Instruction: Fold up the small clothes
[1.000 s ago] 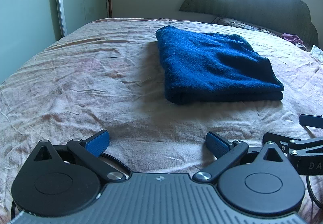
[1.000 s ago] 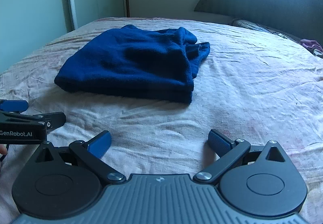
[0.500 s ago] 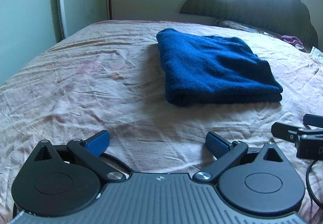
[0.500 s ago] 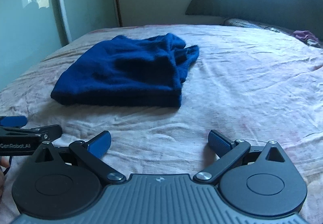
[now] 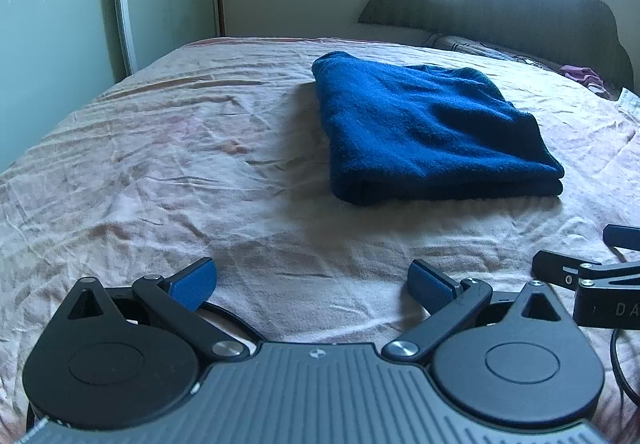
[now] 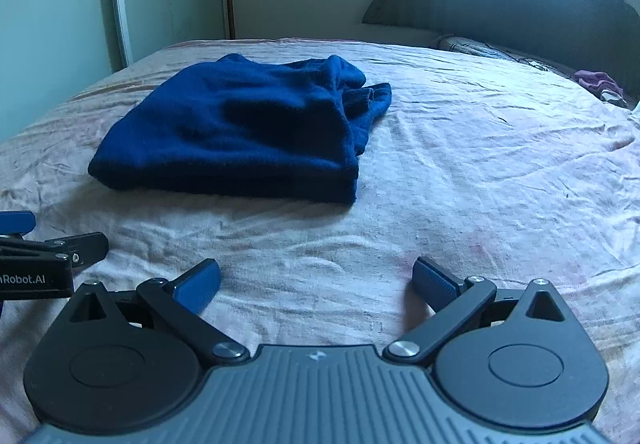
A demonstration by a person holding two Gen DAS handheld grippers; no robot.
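A dark blue knitted garment point(image 5: 428, 132) lies folded into a thick rectangle on the pink bedsheet point(image 5: 160, 164). In the right wrist view the garment point(image 6: 240, 132) sits ahead to the left, with a sleeve end sticking out at its far right corner. My left gripper point(image 5: 312, 282) is open and empty, low over the sheet, short of the garment. My right gripper point(image 6: 316, 282) is open and empty too, also short of it. Each gripper shows at the edge of the other's view: the right one point(image 5: 592, 272) and the left one point(image 6: 48, 256).
A dark padded headboard point(image 5: 520, 4) stands at the far end of the bed. A pillow edge and a small purple cloth point(image 6: 596, 82) lie at the far right. A glass-fronted wardrobe point(image 6: 52, 4) runs along the left side of the bed.
Both grippers stayed open and empty. The views shifted slightly and the garment did not move on the sheet.
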